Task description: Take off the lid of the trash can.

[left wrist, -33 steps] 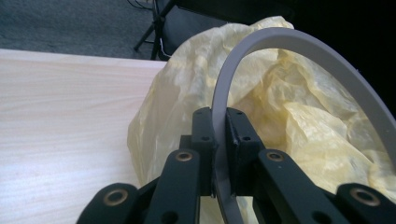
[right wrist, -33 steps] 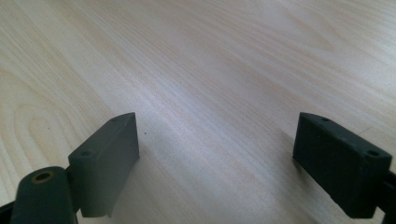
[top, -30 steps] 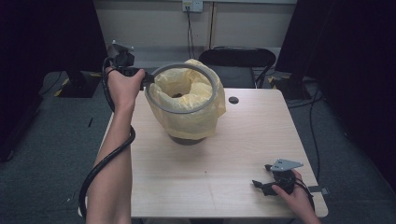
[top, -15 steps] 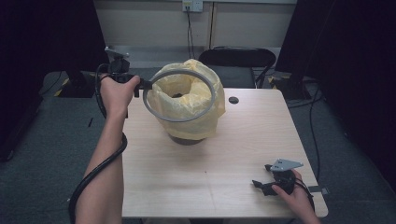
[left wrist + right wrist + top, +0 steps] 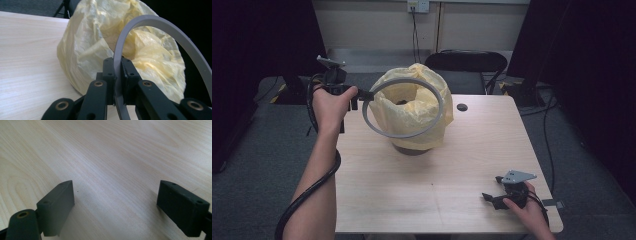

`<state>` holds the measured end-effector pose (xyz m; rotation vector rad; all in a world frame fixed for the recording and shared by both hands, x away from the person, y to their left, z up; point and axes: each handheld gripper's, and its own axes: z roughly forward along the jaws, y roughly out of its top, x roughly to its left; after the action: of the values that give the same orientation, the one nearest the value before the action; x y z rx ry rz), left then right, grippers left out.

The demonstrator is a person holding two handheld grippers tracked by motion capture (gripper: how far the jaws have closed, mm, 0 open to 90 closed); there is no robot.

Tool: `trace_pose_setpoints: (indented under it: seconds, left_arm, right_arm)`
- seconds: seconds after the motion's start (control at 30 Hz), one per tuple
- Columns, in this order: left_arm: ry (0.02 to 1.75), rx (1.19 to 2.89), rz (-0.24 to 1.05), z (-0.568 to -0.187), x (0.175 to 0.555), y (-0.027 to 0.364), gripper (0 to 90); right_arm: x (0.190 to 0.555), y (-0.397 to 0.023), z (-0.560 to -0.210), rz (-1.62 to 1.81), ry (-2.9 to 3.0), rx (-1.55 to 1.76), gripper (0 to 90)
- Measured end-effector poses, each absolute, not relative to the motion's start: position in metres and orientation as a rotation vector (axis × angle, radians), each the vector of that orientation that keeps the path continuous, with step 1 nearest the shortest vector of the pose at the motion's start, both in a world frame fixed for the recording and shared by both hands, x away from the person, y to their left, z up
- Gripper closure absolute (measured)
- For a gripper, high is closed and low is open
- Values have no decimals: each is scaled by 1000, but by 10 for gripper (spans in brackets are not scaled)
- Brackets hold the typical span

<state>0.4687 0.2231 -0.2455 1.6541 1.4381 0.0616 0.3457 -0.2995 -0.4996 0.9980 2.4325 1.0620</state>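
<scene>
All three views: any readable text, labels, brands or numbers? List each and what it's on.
None readable.
Grey ring, clamped in the left gripper: plain, no marking.
Yellow bag over the bin: no print visible.
Right gripper, jaws open over the table: bare black pads with screw holes, no lettering.
Wall outlet at the top of the high view: too small to show any marking.

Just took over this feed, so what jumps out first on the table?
A yellow bag lining a bin stands at the table's far middle. The left hand-held gripper holds a grey ring tilted in front of it; the right hand-held gripper rests open at the near right corner.
</scene>
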Motion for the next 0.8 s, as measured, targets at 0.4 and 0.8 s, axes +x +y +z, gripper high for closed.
trace_pose_setpoints:
  seconds: [0.4,0.8]
  left_arm:
    - [1434,1665,34,-257,457,232,834]
    - [1420,1659,10,-265,440,240,835]
  right_arm:
    - [346,-300,-500,1062,2433,998,135]
    - [346,-300,-500,1062,2432,998,135]
